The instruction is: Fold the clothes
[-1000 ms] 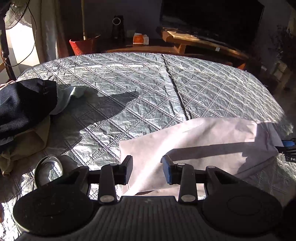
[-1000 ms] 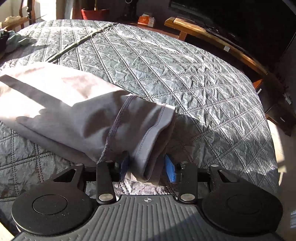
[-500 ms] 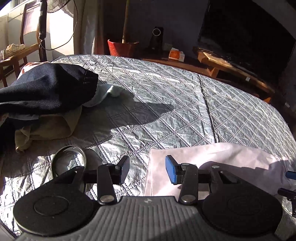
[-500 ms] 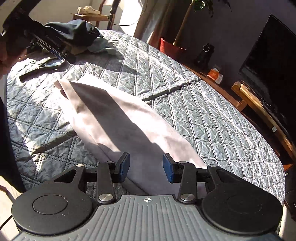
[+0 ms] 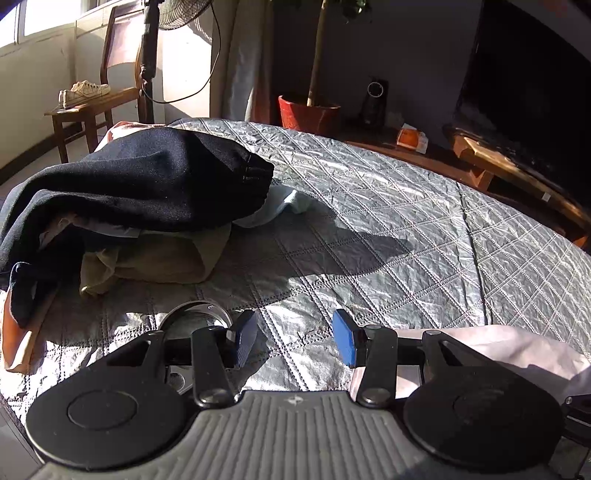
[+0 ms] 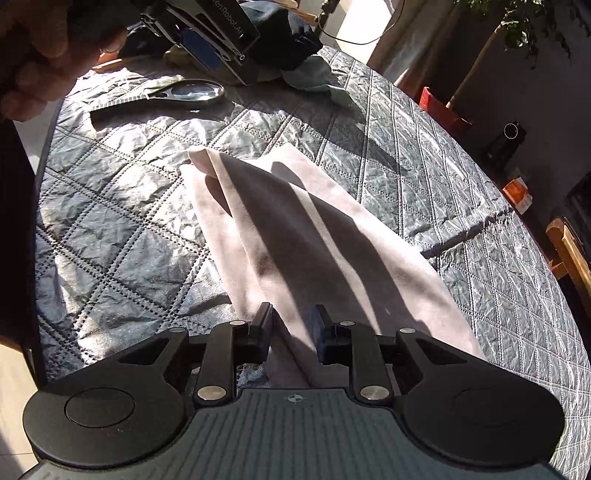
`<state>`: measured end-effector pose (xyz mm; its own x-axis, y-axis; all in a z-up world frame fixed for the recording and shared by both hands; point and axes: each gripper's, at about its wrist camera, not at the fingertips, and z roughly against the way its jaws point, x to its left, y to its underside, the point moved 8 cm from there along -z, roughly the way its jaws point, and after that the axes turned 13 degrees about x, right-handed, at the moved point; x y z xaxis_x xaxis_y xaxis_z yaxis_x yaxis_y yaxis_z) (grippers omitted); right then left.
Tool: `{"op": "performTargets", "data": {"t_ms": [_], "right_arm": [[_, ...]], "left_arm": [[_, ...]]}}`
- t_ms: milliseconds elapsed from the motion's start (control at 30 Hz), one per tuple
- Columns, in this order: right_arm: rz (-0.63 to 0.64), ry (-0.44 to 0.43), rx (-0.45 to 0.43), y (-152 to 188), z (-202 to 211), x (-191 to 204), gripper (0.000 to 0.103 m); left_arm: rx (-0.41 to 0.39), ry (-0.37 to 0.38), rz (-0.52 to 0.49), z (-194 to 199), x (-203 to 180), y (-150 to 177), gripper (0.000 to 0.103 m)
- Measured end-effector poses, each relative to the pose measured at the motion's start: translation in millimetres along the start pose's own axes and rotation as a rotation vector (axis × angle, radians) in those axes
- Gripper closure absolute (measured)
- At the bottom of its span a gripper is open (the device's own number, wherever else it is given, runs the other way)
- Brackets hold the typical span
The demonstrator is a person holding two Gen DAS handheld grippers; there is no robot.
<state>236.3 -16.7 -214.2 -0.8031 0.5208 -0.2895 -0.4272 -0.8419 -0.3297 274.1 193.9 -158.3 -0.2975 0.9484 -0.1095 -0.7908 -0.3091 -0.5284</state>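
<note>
A pale pink-grey garment (image 6: 295,229) lies folded long on the grey quilted table (image 6: 110,206). My right gripper (image 6: 293,339) is shut on its near end and holds it lifted, so the cloth slopes down to the table. In the left wrist view the same garment (image 5: 509,350) shows at the lower right. My left gripper (image 5: 293,339) is open and empty over bare quilt, left of the garment. The left gripper also shows in the right wrist view (image 6: 214,33) at the top left.
A pile of clothes (image 5: 140,192), dark navy on top of yellow and light blue pieces, sits at the table's left. A magnifying glass (image 6: 192,92) lies near it. Beyond the table are a red plant pot (image 5: 308,114), a chair (image 5: 92,99) and a TV stand (image 5: 517,170).
My right gripper has closed on the garment's end and lifted it. My left gripper has swung left off the garment toward the clothes pile.
</note>
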Motion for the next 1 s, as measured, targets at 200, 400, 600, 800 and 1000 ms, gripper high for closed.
{"op": "performTargets", "data": {"t_ms": [200,400,600,800,1000], "right_arm": [[-0.069,-0.076,0.031,-4.1,-3.5,-3.0,0.095],[-0.179,-0.172,0.014,-3.2,7.6,-10.4,0.102],[-0.184,-0.189,-0.015,1.4,28.6,-6.8,0.102],[-0.169,-0.241,0.035,8.1,17.1,7.6,0.099],[-0.35,-0.381,-0.026,7.8,32.3,-8.3,0.085]], "left_arm": [[0.012,-0.005,0.001,-4.1,-0.3,2.2,0.061],[-0.005,-0.034,-0.067,-3.1,-12.4,4.8,0.059],[-0.002,-0.03,-0.042,-5.1,-8.6,1.9,0.057],[0.004,-0.029,-0.038,-6.6,-7.6,2.5,0.056],[0.027,-0.003,-0.035,-10.6,-8.1,4.6,0.053]]}}
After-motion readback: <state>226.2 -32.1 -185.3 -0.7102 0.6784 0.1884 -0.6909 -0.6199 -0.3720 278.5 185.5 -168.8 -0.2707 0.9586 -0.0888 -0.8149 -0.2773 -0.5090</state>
